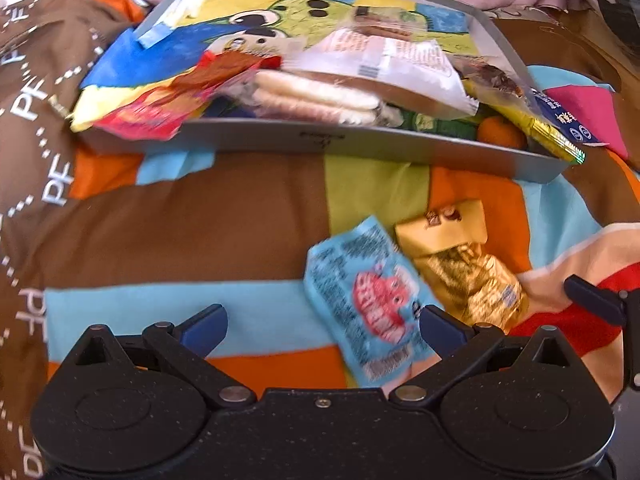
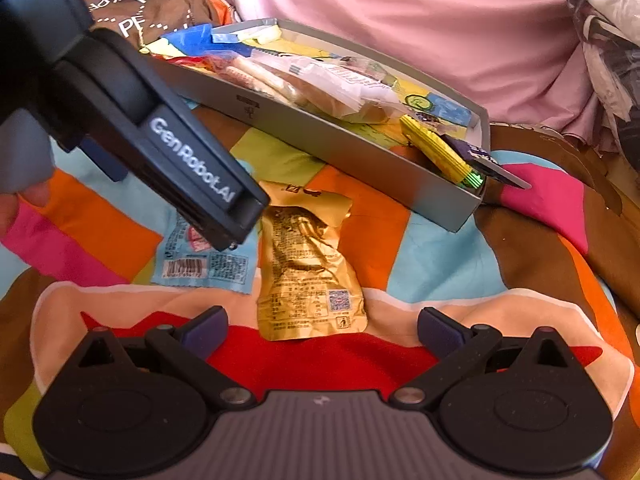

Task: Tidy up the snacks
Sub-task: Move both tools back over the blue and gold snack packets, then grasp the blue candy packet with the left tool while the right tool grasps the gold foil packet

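Note:
A grey tray point(image 1: 320, 142) point(image 2: 320, 140) on the patchwork blanket holds several snack packs, some hanging over its rim. In front of it lie a light-blue snack packet point(image 1: 368, 300) point(image 2: 200, 264) and a gold foil packet point(image 1: 464, 268) point(image 2: 308, 272). My left gripper point(image 1: 322, 330) is open just short of the blue packet, whose lower end lies between the fingers. My right gripper point(image 2: 322, 330) is open, the gold packet's near edge just beyond its fingertips. The left gripper's body point(image 2: 160, 140) covers part of the blue packet in the right wrist view. One finger point(image 1: 592, 300) of the right gripper shows at the left wrist view's right edge.
The colourful blanket point(image 1: 200, 220) lies over a soft, uneven surface. A pink cloth point(image 2: 400, 20) rises behind the tray. A yellow bar wrapper point(image 2: 440, 152) and a dark wrapper stick out over the tray's right corner. A hand point(image 2: 16, 200) holds the left gripper.

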`<state>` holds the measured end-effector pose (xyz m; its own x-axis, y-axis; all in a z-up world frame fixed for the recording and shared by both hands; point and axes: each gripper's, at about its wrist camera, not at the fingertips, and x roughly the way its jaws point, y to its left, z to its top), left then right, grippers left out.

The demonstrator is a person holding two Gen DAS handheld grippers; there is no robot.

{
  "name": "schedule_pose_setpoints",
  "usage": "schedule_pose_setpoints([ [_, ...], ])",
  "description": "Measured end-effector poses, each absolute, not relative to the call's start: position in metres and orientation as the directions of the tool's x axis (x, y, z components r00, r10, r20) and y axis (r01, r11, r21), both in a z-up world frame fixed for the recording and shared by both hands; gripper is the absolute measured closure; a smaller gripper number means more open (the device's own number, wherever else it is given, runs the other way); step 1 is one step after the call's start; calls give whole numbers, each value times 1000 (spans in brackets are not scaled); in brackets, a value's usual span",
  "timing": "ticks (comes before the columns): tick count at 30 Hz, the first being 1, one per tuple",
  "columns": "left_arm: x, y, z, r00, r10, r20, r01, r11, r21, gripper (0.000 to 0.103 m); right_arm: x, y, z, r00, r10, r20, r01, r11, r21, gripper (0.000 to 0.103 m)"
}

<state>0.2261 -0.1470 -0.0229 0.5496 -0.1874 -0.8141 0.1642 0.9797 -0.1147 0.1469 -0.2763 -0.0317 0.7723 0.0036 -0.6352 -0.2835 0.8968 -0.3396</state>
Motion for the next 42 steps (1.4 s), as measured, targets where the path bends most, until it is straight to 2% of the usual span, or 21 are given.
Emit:
schedule_pose_setpoints([
  [9,235,-162,-30,545,-189,-817,127,982,-142,1,156,-275,-39,805,5,-593,-275,889,-366,1],
  [13,236,-171,-31,539,-167,-825,129,985,-115,2,159,-275,-42,805,16,-593,-283,889,-360,2],
  [16,233,-171,-30,557,-148,-817,113,988,-103,9,164,-279,-42,794,38,-607,-293,898,-327,4],
  [25,228,-151,-26,571,-175,-802,134,984,-119,27,166,-282,-41,790,74,-608,-310,904,-294,27],
  [28,228,-139,-27,567,-198,-799,172,978,-120,35,163,-280,-41,783,95,-615,-330,902,-280,38],
  [30,229,-133,-28,562,-216,-798,204,972,-119,40,163,-279,-41,781,97,-617,-331,902,-277,39],
  [36,232,-111,-29,535,-280,-797,250,954,-167,42,166,-283,-39,751,129,-648,-335,920,-205,45],
  [42,225,-96,-30,520,-280,-807,270,950,-155,43,155,-277,-37,709,168,-685,-362,920,-148,48],
])
